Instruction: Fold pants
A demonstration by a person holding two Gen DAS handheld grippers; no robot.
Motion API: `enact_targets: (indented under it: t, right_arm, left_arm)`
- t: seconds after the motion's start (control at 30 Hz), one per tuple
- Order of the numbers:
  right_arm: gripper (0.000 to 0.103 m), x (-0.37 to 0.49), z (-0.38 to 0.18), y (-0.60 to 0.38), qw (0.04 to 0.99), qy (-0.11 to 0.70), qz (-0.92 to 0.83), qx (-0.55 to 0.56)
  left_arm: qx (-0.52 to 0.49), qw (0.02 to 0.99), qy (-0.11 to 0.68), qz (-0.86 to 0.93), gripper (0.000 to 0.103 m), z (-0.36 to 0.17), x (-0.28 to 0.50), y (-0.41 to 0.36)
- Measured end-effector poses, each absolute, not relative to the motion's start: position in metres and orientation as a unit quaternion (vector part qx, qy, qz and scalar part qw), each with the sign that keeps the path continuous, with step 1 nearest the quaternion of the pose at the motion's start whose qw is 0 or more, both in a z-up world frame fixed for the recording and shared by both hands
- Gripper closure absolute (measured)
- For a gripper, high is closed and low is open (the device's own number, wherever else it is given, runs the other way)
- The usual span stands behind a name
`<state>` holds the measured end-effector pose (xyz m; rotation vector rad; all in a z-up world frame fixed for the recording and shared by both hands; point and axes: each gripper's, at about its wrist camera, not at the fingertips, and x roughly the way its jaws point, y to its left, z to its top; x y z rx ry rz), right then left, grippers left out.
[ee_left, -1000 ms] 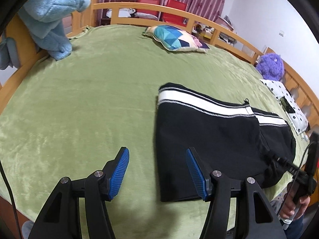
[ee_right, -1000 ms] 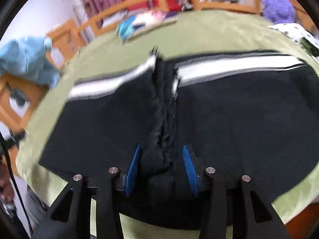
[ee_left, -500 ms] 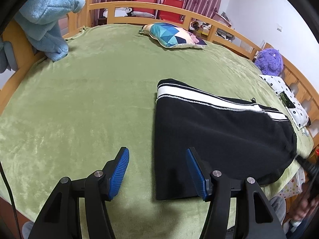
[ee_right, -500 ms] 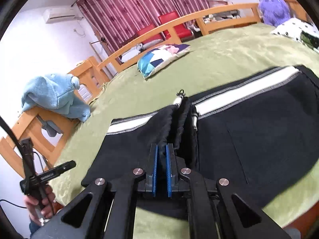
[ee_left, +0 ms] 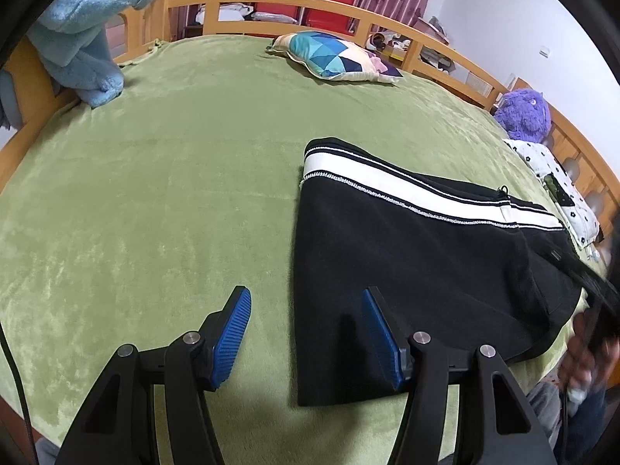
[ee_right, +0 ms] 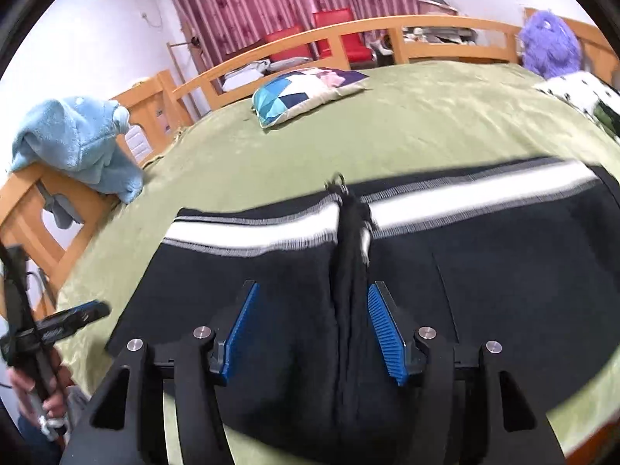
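Black pants (ee_left: 407,255) with a white waistband stripe lie flat on the green blanket (ee_left: 155,201), at its near right side. My left gripper (ee_left: 306,302) hovers open over the pants' left edge, one finger above the blanket and the other above black cloth, holding nothing. In the right wrist view the pants (ee_right: 503,279) fill the foreground, and a pinched-up ridge of cloth (ee_right: 350,267) runs down the middle by the zip. My right gripper (ee_right: 312,294) is opening; the ridge stands between its fingers, close to the right pad (ee_right: 383,329), and neither pad presses on it.
A patterned pillow (ee_left: 333,56) lies far back on the bed. A light blue fleece (ee_left: 83,31) hangs over the wooden rail (ee_left: 387,25) at the left. A purple plush toy (ee_left: 523,114) and a spotted white cloth (ee_left: 562,190) sit at the right. A hand (ee_right: 42,391) holds the left gripper.
The right gripper closed fully on the middle ridge of the pants half a second ago and has now opened off it. The left gripper has stayed where it was, open.
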<state>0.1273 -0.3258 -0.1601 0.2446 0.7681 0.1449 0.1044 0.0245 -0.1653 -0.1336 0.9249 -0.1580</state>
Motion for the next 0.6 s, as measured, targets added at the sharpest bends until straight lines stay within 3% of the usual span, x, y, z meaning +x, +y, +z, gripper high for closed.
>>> enact_targets:
  t: [0.07, 0.1, 0.13, 0.2, 0.3, 0.37, 0.4, 0.5, 0.6]
  right_arm:
    - [0.045, 0.161, -0.174, -0.325, 0.908, 0.396, 0.066, 0.123]
    - [0.055, 0.174, -0.182, -0.324, 0.899, 0.414, 0.069, 0.129]
    - [0.095, 0.185, -0.192, -0.324, 0.891, 0.431, 0.065, 0.128]
    - [0.095, 0.200, -0.201, -0.320, 0.888, 0.446, 0.050, 0.099]
    - [0.095, 0.185, -0.185, -0.343, 0.910, 0.379, 0.057, 0.156]
    - [0.085, 0.195, -0.194, -0.345, 0.897, 0.414, 0.041, 0.147]
    - [0.071, 0.201, -0.204, -0.342, 0.888, 0.440, 0.031, 0.126]
    - [0.069, 0.197, -0.213, -0.335, 0.876, 0.473, 0.053, 0.071]
    - [0.053, 0.167, -0.191, -0.358, 0.899, 0.433, 0.031, 0.053]
  left_arm:
    - [-0.058, 0.891, 0.444, -0.073, 0.046, -0.166, 0.106, 0.024]
    - [-0.056, 0.891, 0.444, -0.073, 0.046, -0.166, 0.107, 0.024]
    - [-0.055, 0.890, 0.446, -0.074, 0.046, -0.166, 0.109, 0.024]
    - [-0.056, 0.889, 0.447, -0.081, 0.046, -0.166, 0.113, 0.023]
    - [-0.056, 0.890, 0.444, -0.085, 0.046, -0.164, 0.121, 0.018]
    - [-0.053, 0.890, 0.444, -0.093, 0.046, -0.164, 0.132, 0.010]
    - [-0.050, 0.890, 0.444, -0.094, 0.046, -0.164, 0.137, 0.007]
    - [-0.038, 0.891, 0.444, -0.089, 0.046, -0.165, 0.151, -0.004]
    - [-0.019, 0.887, 0.453, -0.086, 0.046, -0.171, 0.166, -0.013]
